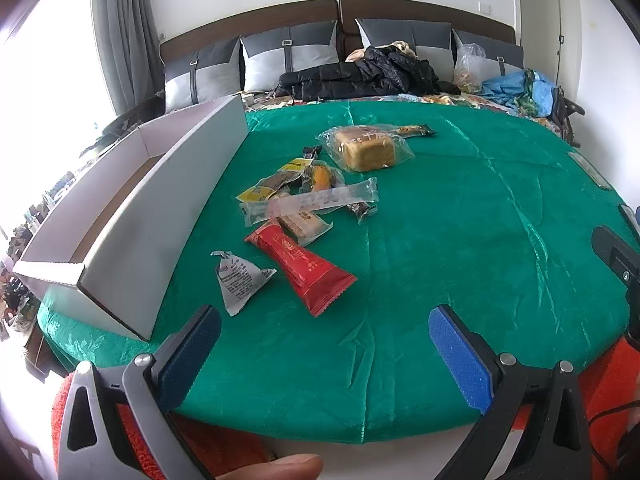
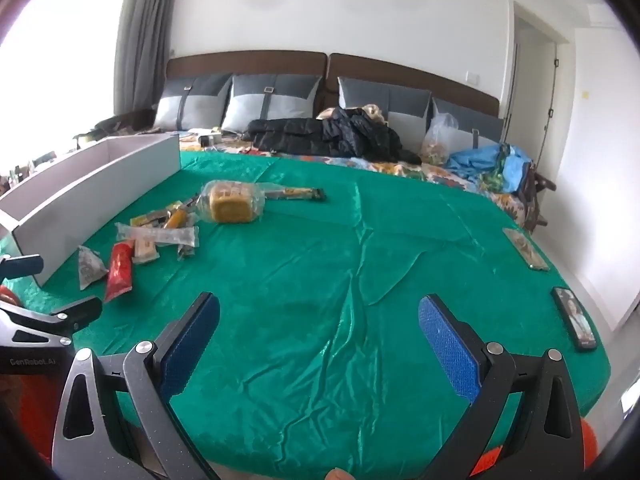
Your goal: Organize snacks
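Snacks lie in a loose pile on the green cloth (image 1: 440,240): a red packet (image 1: 304,268), a grey triangular pouch (image 1: 238,280), a long clear wrapper (image 1: 316,202), yellow packets (image 1: 276,182) and a bagged bread loaf (image 1: 366,148). A long white box (image 1: 132,232) stands open left of them. My left gripper (image 1: 324,328) is open and empty, hovering near the red packet. My right gripper (image 2: 318,320) is open and empty over bare cloth, right of the pile (image 2: 160,232). The left gripper's body (image 2: 48,320) shows at the right wrist view's left edge.
Two phones (image 2: 576,320) (image 2: 524,248) lie at the cloth's right edge. Behind the cloth, a black jacket (image 1: 360,76), pillows (image 1: 288,56), a clear plastic bag (image 1: 468,66) and blue bags (image 1: 516,88) lie against the headboard. A curtain (image 1: 124,32) hangs at the left.
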A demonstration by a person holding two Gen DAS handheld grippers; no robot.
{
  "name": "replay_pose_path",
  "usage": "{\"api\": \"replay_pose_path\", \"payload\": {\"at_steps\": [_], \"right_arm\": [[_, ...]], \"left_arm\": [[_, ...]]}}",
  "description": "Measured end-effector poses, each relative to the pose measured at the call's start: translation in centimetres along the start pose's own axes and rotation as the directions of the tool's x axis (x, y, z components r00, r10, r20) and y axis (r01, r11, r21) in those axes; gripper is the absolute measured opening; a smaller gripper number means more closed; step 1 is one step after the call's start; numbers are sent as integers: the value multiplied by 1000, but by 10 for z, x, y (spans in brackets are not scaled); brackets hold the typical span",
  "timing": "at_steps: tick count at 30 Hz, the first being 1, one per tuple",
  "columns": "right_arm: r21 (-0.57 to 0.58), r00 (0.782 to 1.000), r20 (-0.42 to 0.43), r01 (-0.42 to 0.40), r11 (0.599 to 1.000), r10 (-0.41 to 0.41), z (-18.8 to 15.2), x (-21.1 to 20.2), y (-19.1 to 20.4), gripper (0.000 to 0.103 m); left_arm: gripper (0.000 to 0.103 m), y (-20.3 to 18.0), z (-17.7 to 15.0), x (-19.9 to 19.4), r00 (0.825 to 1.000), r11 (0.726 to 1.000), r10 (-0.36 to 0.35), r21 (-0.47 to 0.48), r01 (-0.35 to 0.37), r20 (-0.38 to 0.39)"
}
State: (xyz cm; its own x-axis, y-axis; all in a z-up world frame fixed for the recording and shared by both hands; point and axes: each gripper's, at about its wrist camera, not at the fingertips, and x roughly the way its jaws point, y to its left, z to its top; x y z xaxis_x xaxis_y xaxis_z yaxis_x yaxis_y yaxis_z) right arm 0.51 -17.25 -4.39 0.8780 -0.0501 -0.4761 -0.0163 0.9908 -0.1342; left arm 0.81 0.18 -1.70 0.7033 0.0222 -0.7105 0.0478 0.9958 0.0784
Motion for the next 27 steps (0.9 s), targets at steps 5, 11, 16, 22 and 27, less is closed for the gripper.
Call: {"api": "replay_pose_path", "payload": {"at_steps": [5,11,16,22,27], "right_arm": [[3,1000,-5,0,1000,0,-2,2,-1,101],[9,1000,-20,-9,1000,9,-3,5,-4,101],[5,999,-33,-13,1000,13,-4,8,-2,101],[0,999,-49,-14,1000,14,-6,11,-1,101],[7,998,-57,-14,1000,15,-7,13,-3,101]], "left_arm": [[103,-1,1,2,1000,1000,1,5,-1,-5],[103,-2,0,2,1000,1000,-1,10,1,-6],[103,-1,1,3,1000,1000,3,5,-3,-9],[103,-1,0,4,1000,1000,9,5,-9,-17],[103,-1,-1,6,1000,1000,10,9,-10,-26]]}}
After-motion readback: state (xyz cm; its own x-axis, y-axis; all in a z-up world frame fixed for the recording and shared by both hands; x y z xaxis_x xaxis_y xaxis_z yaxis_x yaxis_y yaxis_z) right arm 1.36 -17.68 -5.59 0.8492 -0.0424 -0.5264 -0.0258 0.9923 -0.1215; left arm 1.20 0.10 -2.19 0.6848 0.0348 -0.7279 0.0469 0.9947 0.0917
